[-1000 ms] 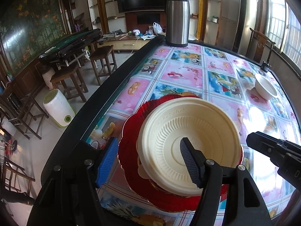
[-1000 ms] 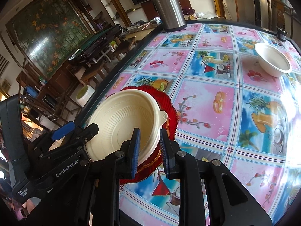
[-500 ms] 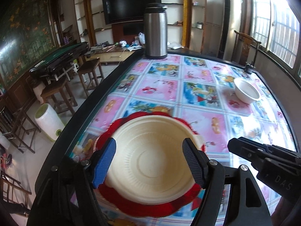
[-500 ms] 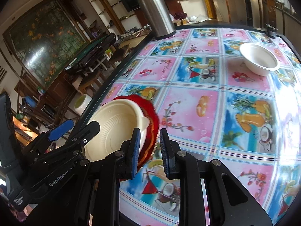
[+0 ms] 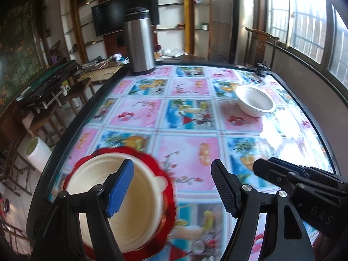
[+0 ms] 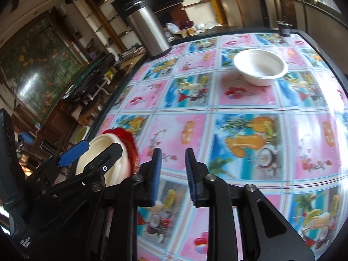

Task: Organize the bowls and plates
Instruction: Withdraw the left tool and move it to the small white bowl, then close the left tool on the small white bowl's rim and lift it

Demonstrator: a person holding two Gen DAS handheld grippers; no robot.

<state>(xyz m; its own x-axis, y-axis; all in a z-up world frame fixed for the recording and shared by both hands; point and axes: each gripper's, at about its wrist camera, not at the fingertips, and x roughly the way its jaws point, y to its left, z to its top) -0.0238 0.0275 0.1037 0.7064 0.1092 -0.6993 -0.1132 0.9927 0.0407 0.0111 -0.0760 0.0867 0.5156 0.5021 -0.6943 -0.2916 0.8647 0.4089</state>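
Left gripper (image 5: 171, 188): fingers spread wide, holding nothing, low in the left wrist frame
Right gripper (image 6: 173, 175): fingers a narrow gap apart, nothing between them, bottom centre of the right wrist frame
Cream bowl (image 5: 134, 204): lower left of the left wrist frame, sitting in the red plate (image 5: 169, 195), partly behind the blue pad
White bowl (image 5: 255, 100): upper right of the frame, alone on the tablecloth (image 5: 189, 152), well apart from the stack
Steel flask (image 5: 139, 43): upright at the table's far edge, top centre
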